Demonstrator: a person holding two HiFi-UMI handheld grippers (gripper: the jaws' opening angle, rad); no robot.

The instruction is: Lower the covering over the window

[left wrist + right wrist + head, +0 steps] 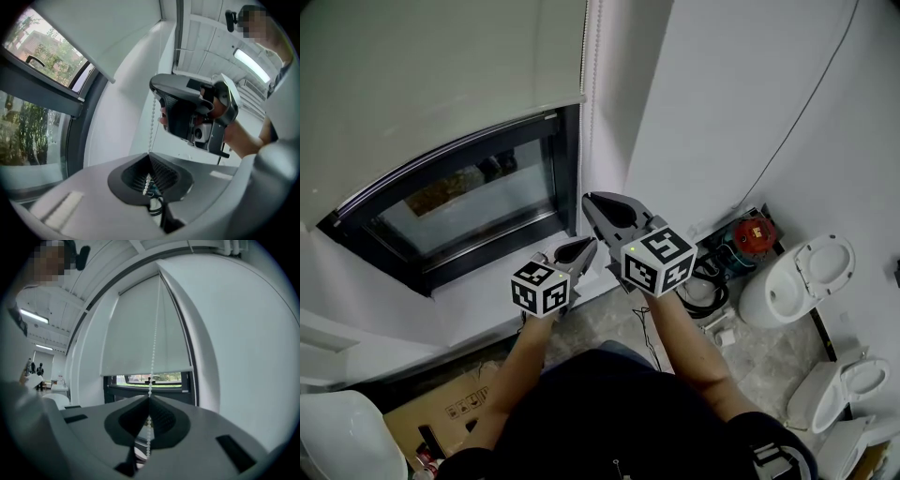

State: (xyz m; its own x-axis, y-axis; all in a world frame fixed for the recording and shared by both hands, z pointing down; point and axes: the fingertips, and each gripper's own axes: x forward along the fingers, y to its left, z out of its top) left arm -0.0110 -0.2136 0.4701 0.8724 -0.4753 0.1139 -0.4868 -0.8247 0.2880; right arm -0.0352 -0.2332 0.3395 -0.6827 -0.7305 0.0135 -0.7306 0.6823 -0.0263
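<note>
– Now, what is the status of the blind?
– The blind (441,84) is partway down. It covers the upper part of the window (469,202), and a strip of glass shows under its bottom edge. On that evidence the task is in progress, not complete.
– Where is the chain?
– The chain (154,333) hangs at the right edge of the blind, near the right wall. Its long axis is vertical. It runs down from above and passes through both of your grippers.
– What is the jaw state?
– On the left gripper (150,158), the jaws are clenched on the chain, and beads show in the hollow behind the tips. On the right gripper (149,398), the jaws are likewise clenched on the chain. Neither is released.
– Which hand is higher?
– Your right gripper holds the chain higher up. Your left holds it just below, with the two close together.
– What governs the next move?
– The chain's axis governs it. Direct any pull straight down along the chain, not toward you, or the beads may run off line. A thin second line shows beside the beads in the left gripper view. Whether it is the loop's other strand cannot be told, so confirm that the blind's edge descends as you pull.
</note>
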